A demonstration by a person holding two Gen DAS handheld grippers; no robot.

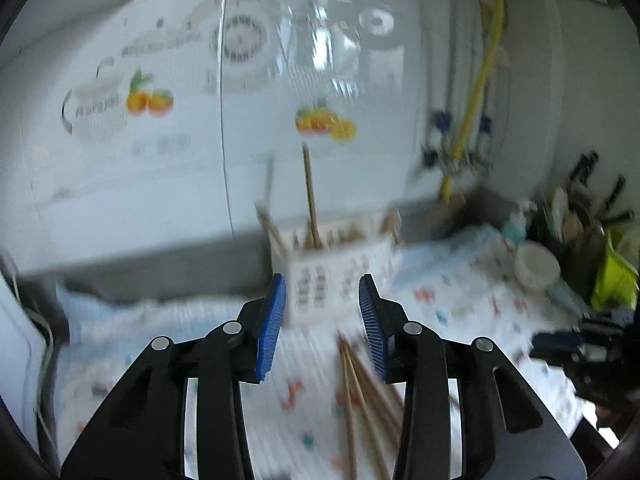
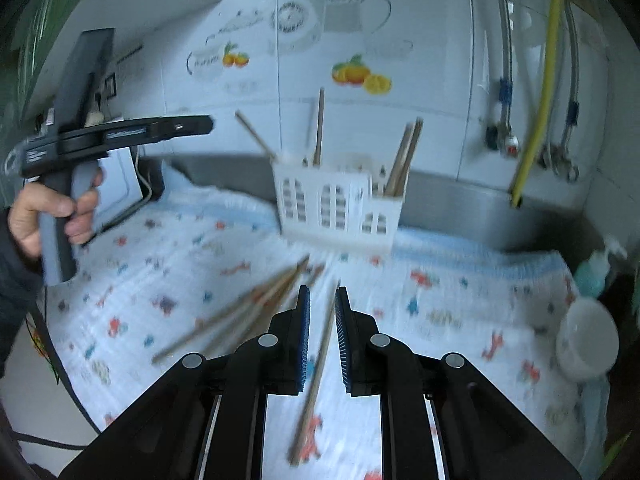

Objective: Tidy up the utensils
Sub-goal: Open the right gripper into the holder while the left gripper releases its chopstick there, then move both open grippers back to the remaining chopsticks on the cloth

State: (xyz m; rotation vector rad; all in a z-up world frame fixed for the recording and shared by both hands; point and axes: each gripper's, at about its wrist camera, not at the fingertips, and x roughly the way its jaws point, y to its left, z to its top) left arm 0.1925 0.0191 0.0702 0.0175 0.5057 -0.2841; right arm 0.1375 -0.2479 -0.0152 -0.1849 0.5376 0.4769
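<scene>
Item: chopsticks, wooden, loose, for sorting into the white utensil caddy point(image 2: 340, 204).

Left gripper point(image 1: 322, 322): held up and left of the caddy in the right wrist view, fingers point(image 1: 272, 328) wide apart, empty. From its own camera the caddy stands straight ahead, and a bundle of chopsticks point(image 1: 362, 400) lies on the cloth just below and slightly right of the fingers.

Bundle of chopsticks: in front of the caddy and to its left, flat on the patterned cloth point(image 2: 440, 304) covering the desk; long axes run diagonally, far ends pointing toward the caddy.

Single chopstick point(image 2: 320, 360): in front of the caddy, lying between the right gripper's point(image 2: 322, 336) fingers; long axis nearly parallel to them, far end toward the caddy, leaning slightly right.

Right gripper: fingers narrowly apart, not visibly pressing the stick; contact cannot be told. Nearer gripper for this stick, by judgement.

Caddy: several chopsticks already upright inside.
</scene>
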